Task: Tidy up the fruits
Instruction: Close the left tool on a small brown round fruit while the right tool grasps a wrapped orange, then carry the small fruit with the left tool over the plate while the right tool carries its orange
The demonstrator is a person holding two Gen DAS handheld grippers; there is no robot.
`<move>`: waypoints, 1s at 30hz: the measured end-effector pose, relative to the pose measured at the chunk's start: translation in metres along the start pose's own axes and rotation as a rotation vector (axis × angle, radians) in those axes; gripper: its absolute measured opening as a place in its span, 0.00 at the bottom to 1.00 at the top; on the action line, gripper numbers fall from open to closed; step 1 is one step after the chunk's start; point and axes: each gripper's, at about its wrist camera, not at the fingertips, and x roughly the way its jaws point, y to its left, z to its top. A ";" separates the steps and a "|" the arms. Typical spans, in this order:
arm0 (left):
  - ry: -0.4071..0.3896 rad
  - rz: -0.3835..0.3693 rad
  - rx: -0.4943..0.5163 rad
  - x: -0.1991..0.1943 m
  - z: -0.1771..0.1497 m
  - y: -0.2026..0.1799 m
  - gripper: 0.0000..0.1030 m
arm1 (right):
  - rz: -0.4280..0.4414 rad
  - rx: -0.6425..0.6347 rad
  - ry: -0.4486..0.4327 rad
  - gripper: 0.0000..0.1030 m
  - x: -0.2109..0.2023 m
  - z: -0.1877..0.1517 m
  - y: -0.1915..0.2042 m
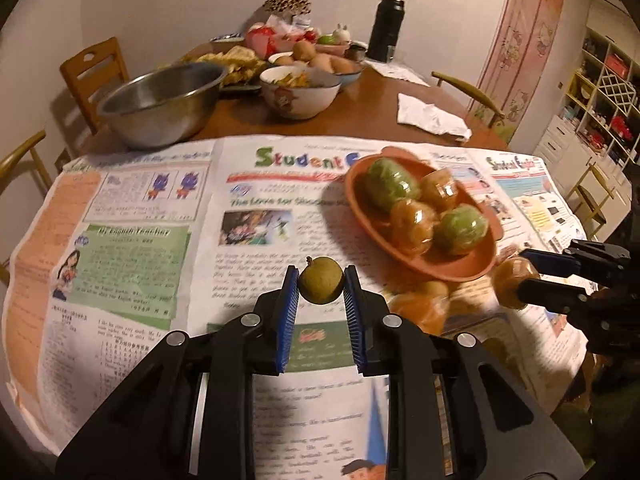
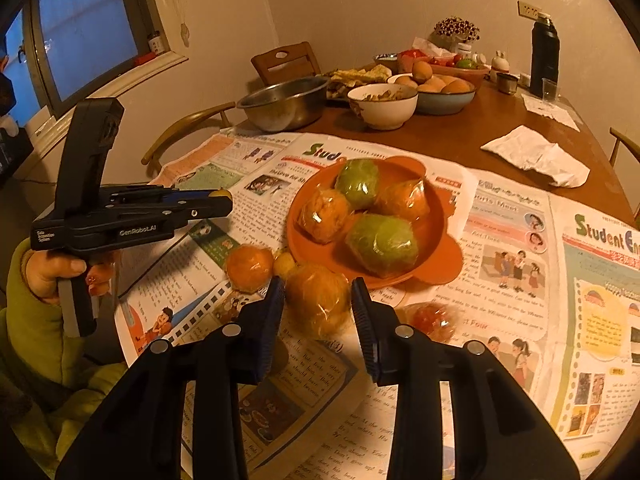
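Observation:
My left gripper (image 1: 321,272) is shut on a small round yellow-green fruit (image 1: 322,286), held above the newspaper (image 1: 160,240). It also shows at the left of the right wrist view as the left gripper (image 2: 226,200). My right gripper (image 2: 318,282) is shut on a plastic-wrapped orange (image 2: 318,304), its pads against both sides. The orange plate (image 2: 440,268) just beyond carries several wrapped fruits, two green and two orange. Another wrapped orange (image 2: 250,268), a small yellow fruit (image 2: 285,265) and a red wrapped fruit (image 2: 434,320) lie on the paper.
At the far end of the wooden table stand a steel bowl (image 1: 160,100), a white bowl of food (image 1: 300,94), a bowl of eggs (image 2: 444,92) and a black flask (image 1: 386,28). A crumpled tissue (image 1: 432,118) lies on the right. Chairs ring the table.

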 end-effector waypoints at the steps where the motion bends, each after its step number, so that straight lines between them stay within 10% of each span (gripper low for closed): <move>1: -0.002 -0.004 0.006 0.000 0.002 -0.003 0.15 | -0.003 -0.003 -0.003 0.27 0.000 0.001 -0.001; 30: 0.008 -0.016 0.023 0.010 0.008 -0.013 0.15 | -0.032 -0.009 0.091 0.40 0.008 -0.043 -0.015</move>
